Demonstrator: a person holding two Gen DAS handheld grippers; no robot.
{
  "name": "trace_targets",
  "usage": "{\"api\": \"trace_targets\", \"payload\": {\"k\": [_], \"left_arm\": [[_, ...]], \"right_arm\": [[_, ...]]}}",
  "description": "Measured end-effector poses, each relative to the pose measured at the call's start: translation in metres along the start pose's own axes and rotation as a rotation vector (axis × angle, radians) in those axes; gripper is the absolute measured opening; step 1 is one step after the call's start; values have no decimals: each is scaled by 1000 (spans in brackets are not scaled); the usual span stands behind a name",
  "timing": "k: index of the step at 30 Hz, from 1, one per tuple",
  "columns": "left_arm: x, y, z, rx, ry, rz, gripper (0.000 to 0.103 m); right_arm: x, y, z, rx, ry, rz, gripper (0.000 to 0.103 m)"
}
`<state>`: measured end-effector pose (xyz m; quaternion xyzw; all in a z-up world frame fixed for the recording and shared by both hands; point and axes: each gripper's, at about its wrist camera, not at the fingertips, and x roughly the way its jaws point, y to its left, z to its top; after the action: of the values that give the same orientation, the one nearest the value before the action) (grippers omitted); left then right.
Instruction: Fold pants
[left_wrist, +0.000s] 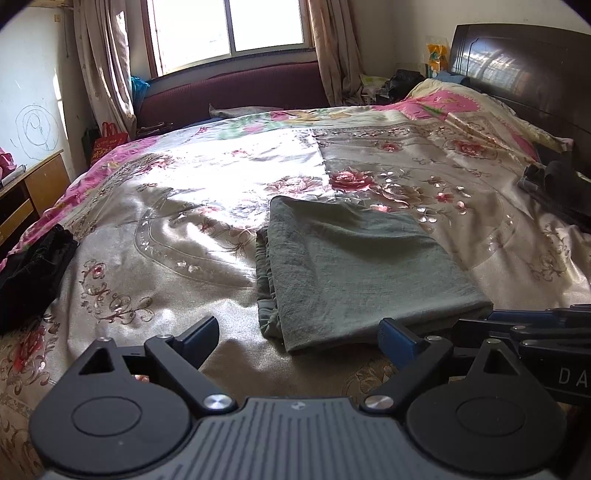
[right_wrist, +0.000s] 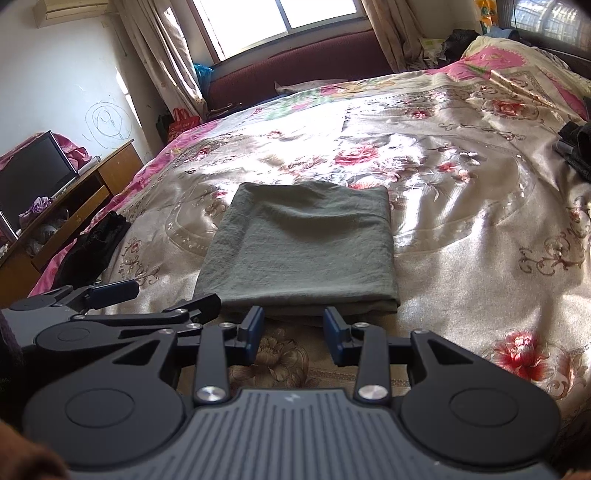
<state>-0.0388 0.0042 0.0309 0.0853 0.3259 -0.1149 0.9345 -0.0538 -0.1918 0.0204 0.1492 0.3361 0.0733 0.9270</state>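
The grey-green pants (left_wrist: 354, 273) lie folded into a flat rectangle on the floral bedspread (left_wrist: 184, 206); the gathered waistband shows at the left edge. In the right wrist view the pants (right_wrist: 299, 251) lie straight ahead. My left gripper (left_wrist: 299, 336) is wide open and empty, just short of the pants' near edge. My right gripper (right_wrist: 293, 325) is open and empty, its fingertips just before the near fold. The right gripper also shows at the right of the left wrist view (left_wrist: 535, 328), and the left gripper at the left of the right wrist view (right_wrist: 122, 299).
A black garment (left_wrist: 33, 273) lies at the bed's left edge, and dark items (left_wrist: 557, 188) at the right. A wooden desk (right_wrist: 74, 206) with a monitor (right_wrist: 33, 173) stands left. A maroon sofa (left_wrist: 229, 92) and window are beyond the bed, a dark headboard (left_wrist: 524, 74) to the right.
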Motion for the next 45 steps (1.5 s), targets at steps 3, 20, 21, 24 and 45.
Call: {"api": "trace_targets", "payload": {"k": [3, 20, 21, 24, 45], "left_arm": [[3, -3, -2, 5, 11, -1, 103], [6, -3, -2, -3, 20, -4, 103], [6, -3, -3, 0, 21, -2, 103], [6, -5, -4, 7, 22, 2, 103], [11, -11, -10, 18, 62, -17, 103]], "right_arm": [[2, -3, -2, 9, 9, 0, 37], [4, -6, -3, 14, 16, -13, 37], [3, -7, -4, 18, 14, -15, 37], [2, -10, -3, 29, 7, -24, 38], [15, -21, -13, 42, 70, -93, 38]]}}
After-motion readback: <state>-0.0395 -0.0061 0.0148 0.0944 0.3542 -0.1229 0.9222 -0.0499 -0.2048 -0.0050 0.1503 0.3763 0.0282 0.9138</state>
